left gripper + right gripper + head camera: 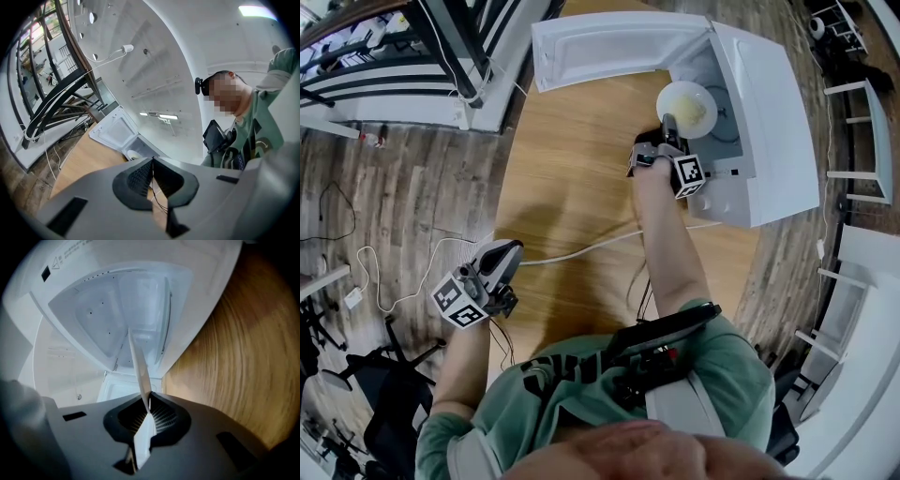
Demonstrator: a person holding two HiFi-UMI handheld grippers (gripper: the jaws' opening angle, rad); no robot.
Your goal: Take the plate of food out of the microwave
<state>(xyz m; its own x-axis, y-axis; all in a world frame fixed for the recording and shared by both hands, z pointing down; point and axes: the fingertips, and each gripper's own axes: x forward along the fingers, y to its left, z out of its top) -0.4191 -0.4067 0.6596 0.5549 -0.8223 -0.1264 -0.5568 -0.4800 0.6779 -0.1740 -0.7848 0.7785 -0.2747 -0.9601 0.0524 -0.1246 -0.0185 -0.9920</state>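
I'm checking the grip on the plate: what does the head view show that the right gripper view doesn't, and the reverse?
Only the head view: the food on the plate, the left gripper far from the microwave, a white cable on the table. Only the right gripper view: the right gripper with its pads pressed on the plate's thin white rim. Both: plate, open microwave, wooden table, right gripper.

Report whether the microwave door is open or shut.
Open: in the head view the microwave door stands swung wide to the left, baring the plate at the opening.
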